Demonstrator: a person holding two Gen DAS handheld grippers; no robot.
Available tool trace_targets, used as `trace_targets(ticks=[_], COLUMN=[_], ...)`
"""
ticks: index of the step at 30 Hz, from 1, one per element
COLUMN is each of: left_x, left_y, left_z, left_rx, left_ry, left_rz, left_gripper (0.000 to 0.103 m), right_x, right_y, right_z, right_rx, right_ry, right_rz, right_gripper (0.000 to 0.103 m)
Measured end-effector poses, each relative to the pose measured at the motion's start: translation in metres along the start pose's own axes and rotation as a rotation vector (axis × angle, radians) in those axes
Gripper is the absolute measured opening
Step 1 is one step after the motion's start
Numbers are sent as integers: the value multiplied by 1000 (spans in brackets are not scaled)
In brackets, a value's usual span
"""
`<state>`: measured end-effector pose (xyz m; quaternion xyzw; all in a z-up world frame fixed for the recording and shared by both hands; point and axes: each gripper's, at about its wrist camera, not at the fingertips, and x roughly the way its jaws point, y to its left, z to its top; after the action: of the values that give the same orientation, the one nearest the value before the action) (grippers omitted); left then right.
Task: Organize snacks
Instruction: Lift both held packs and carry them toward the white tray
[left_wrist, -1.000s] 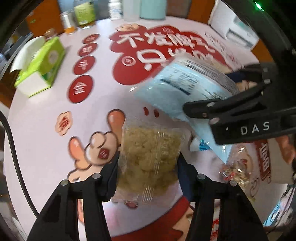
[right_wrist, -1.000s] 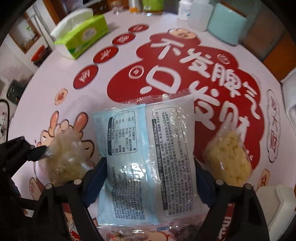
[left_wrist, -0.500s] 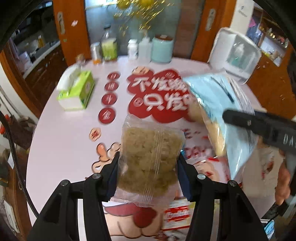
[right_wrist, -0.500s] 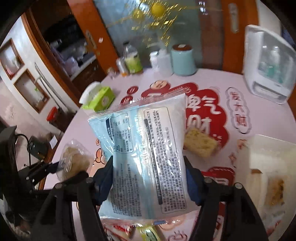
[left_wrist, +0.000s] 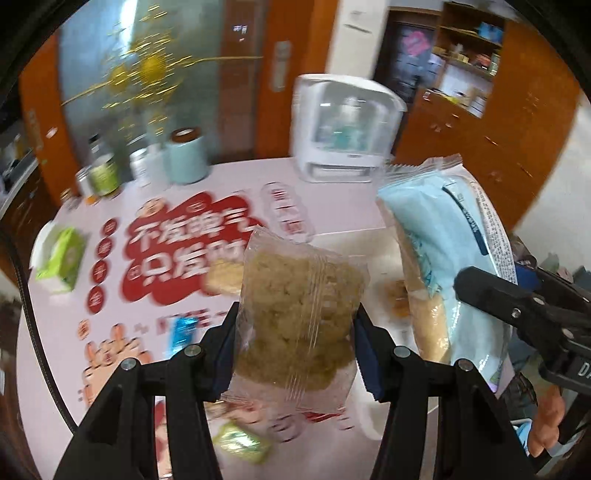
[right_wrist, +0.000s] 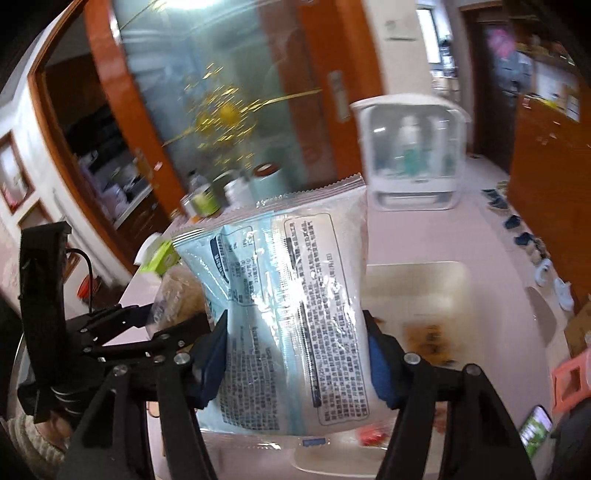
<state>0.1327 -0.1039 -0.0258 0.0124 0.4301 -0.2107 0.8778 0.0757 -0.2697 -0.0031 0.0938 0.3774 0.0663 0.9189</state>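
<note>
My left gripper (left_wrist: 295, 343) is shut on a clear packet of a brown crumbly cake (left_wrist: 297, 317) and holds it in the air above the table. My right gripper (right_wrist: 295, 354) is shut on a big light-blue snack bag (right_wrist: 291, 295), also lifted; the bag shows in the left wrist view (left_wrist: 450, 258) at the right. A white open box (right_wrist: 436, 291) with a wrapped snack inside stands on the table below and right of the bag. The left gripper with its packet (right_wrist: 177, 295) shows at the left of the right wrist view.
On the pink table with red print (left_wrist: 177, 251) lie a yellowish cake packet (left_wrist: 221, 277), a blue wrapper (left_wrist: 183, 332) and a green packet (left_wrist: 240, 443). A green tissue box (left_wrist: 61, 258), jars (left_wrist: 184, 155) and a white appliance (left_wrist: 343, 129) stand at the back.
Both grippers have risen well above the table with their packets and swung right, bringing the white box and the room behind into view.
</note>
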Motion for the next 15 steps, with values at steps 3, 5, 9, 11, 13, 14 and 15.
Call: trace_targets(ticks=[3, 5, 9, 11, 13, 14, 15], left_x=[10, 16, 31, 37, 44, 49, 53], left_y=[-44, -65, -106, -118, -129, -135, -139], left_z=[8, 13, 21, 23, 26, 27, 29], left_rx=[21, 30, 53, 60, 67, 70, 72], left_ry=[0, 2, 8, 15, 22, 26, 32], left_rz=[-30, -37, -27, -19, -7, 2, 10], left_gripper=[54, 54, 54, 54, 54, 54, 54], right_x=[-20, -30, -36, -35, -32, -31, -30], right_y=[-35, -57, -89, -105, -114, -118, -123], right_z=[-5, -8, -15, -19, -21, -23, -25], right_rx=[33, 51, 76, 90, 97, 99, 103], right_ry=[-32, -43, -41, -31, -25, -21, -17], right_rz=[-46, -78, -117, -129, -141, -146, -144], right_gripper=[65, 65, 65, 65, 65, 65, 65])
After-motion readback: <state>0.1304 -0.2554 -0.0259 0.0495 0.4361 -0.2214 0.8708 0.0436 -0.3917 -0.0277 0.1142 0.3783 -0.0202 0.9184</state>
